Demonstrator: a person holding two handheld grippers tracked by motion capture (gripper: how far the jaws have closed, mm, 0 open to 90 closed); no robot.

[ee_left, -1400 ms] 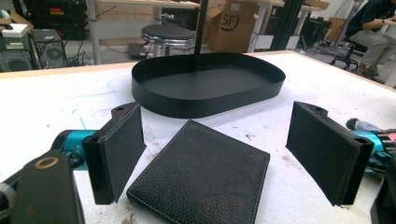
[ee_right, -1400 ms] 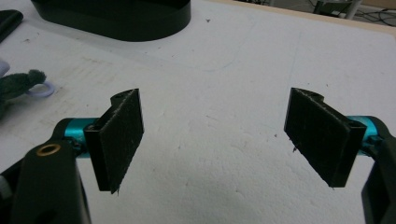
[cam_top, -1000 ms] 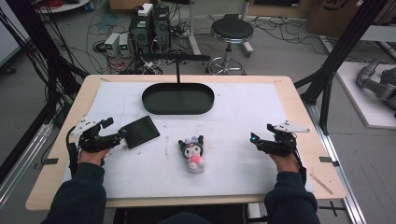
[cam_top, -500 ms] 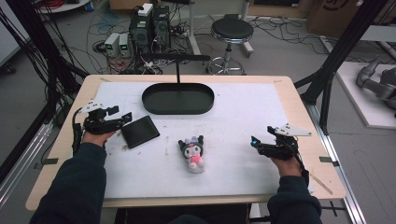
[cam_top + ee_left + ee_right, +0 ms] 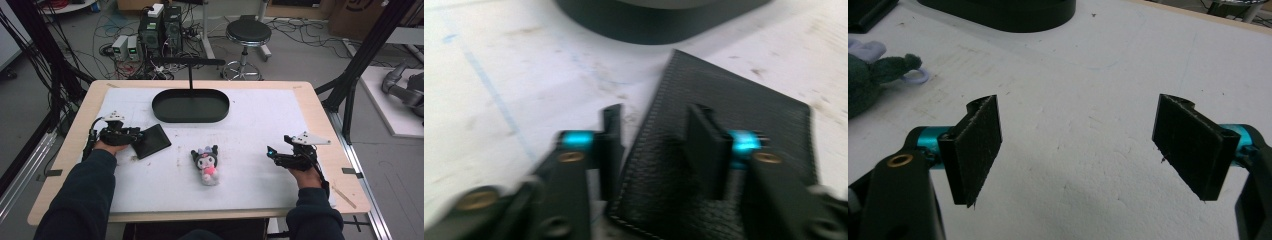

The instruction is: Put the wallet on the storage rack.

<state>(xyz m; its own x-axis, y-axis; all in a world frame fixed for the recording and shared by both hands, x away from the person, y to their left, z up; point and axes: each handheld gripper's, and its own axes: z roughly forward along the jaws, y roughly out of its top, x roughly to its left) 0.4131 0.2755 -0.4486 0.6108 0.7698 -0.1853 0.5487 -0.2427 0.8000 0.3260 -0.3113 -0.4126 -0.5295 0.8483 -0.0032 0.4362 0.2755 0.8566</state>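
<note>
A flat black leather wallet (image 5: 152, 141) lies on the white mat at the left. My left gripper (image 5: 137, 136) is down at its left edge. In the left gripper view the wallet (image 5: 734, 115) runs under my left gripper (image 5: 655, 112): one jaw stands over the mat just off the stitched edge, the other over the leather. The jaws have just been closing, the wallet's edge is between them, and no pad visibly presses on it. My right gripper (image 5: 272, 154) rests open at the right, and in its own view my right gripper (image 5: 1078, 115) has only bare mat between its pads.
A black oval tray (image 5: 190, 117) with an upright post sits at the back centre. A small plush toy (image 5: 206, 162) with dark ears and a pink body lies mid-table, seen at the left as the plush toy (image 5: 868, 75). Wooden table edges frame the mat.
My left hand has shifted away from the front edge and rightward onto the wallet's edge, and its jaws have narrowed. The wallet, the plush and my right gripper have stayed put.
</note>
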